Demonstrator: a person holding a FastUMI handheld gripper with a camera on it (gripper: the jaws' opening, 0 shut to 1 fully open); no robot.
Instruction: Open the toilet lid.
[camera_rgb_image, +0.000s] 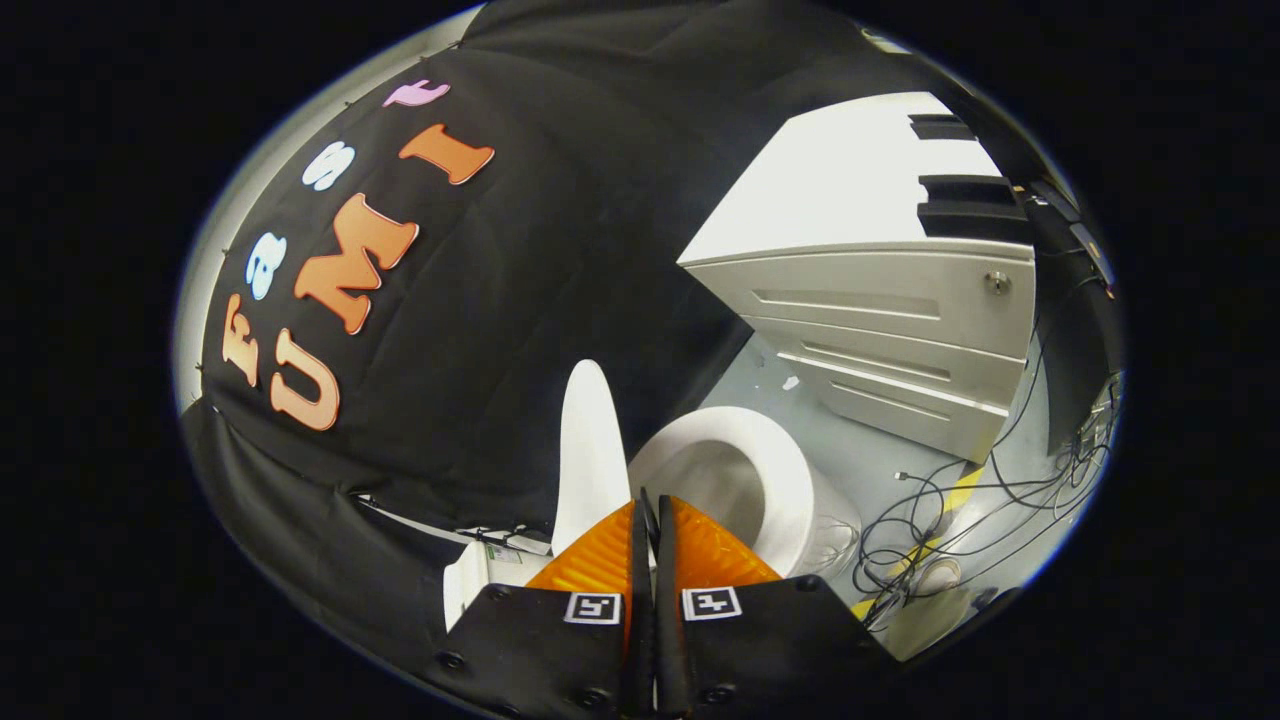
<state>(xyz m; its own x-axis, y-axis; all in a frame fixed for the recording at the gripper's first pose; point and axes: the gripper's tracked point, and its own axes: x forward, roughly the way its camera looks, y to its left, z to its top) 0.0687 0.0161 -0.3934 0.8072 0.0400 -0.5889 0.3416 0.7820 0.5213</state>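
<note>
Two jaws shut beside raised toilet lid (588, 450), drawer cabinet (880, 330) beyond

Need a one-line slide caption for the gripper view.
Gripper fingers closed together just before the raised toilet lid, open seat beside it, drawer cabinet beyond.

we see the gripper (648, 515) with orange ribbed fingers (600, 555) pressed together on black mounts, each mount bearing a small black-and-white square marker. the toilet lid (588, 450) is plain white, as is the toilet seat (775, 480). the drawer cabinet (880, 330) is pale grey-white with a silver lock. black cables (960, 500) cross a light grey floor (870, 465) with a yellow stripe.
</note>
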